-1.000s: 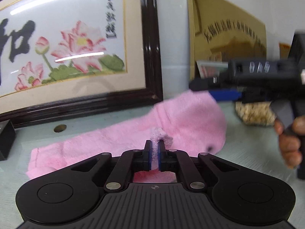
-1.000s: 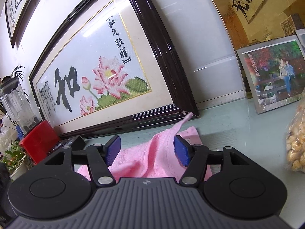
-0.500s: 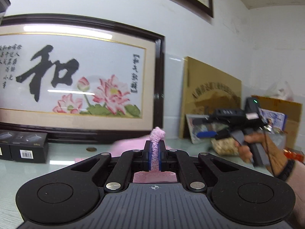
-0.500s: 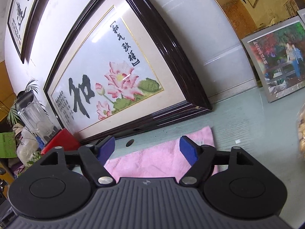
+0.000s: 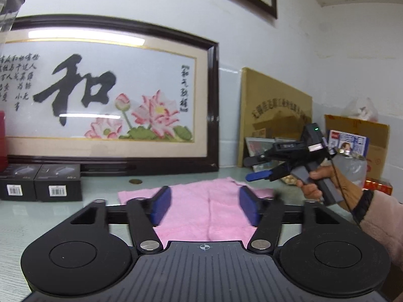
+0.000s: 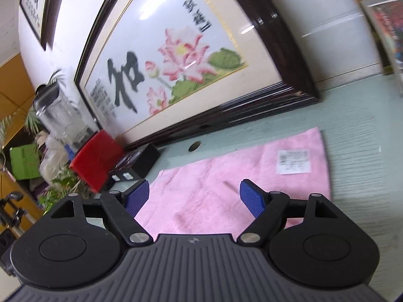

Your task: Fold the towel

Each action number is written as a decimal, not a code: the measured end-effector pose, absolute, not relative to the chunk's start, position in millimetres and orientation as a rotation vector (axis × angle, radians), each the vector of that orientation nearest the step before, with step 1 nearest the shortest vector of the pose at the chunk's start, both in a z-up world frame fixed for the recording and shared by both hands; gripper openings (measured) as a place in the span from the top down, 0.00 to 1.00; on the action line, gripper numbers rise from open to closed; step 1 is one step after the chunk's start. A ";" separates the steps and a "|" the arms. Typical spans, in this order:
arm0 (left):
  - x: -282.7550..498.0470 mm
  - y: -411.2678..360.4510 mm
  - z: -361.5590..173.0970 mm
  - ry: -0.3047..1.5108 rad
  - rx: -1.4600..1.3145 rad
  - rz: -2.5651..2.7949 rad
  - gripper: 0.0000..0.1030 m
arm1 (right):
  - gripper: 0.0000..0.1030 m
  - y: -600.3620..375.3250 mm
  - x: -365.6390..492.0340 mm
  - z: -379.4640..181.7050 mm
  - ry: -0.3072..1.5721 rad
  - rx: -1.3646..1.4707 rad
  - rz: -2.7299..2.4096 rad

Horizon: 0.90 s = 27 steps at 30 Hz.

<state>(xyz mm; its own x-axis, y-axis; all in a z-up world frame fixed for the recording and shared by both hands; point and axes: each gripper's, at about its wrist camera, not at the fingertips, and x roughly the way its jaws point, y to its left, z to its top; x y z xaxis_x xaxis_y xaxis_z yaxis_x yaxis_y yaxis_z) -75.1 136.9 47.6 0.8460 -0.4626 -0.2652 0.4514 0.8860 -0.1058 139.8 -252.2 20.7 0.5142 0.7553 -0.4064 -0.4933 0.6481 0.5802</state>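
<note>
A pink towel (image 5: 201,209) lies flat on the pale green tabletop, with a crease down its middle. It also shows in the right wrist view (image 6: 226,176), with a white label (image 6: 293,161) on it near the far right corner. My left gripper (image 5: 205,202) is open and empty above the towel's near edge. My right gripper (image 6: 194,196) is open and empty above the towel. In the left wrist view the right gripper (image 5: 257,168) is held in a hand at the right, above the towel's far right corner.
A large framed lotus picture (image 5: 113,95) leans on the wall behind the towel. Two black boxes (image 5: 40,182) sit at the left and a coin (image 5: 135,181) lies near the frame. A gold plaque (image 5: 274,115), a photo frame, bags and a cardboard box (image 5: 372,146) stand at the right. A red box (image 6: 98,158) and blender sit far left.
My left gripper held a pinch of towel, lifted it, then opened and let it go. The towel now lies flat. My right gripper stayed open and tilted over the towel.
</note>
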 end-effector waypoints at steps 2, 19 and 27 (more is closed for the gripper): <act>-56.0 127.3 41.8 0.376 -0.029 -0.457 0.32 | 0.16 -246.2 140.2 19.2 0.703 0.381 0.757; -44.2 102.2 10.1 0.580 0.051 -0.684 0.18 | 0.14 -176.2 159.7 5.4 0.760 0.069 0.689; -38.7 103.7 8.2 0.612 0.013 -0.677 0.14 | 0.90 -169.1 138.0 8.7 0.728 -0.035 0.600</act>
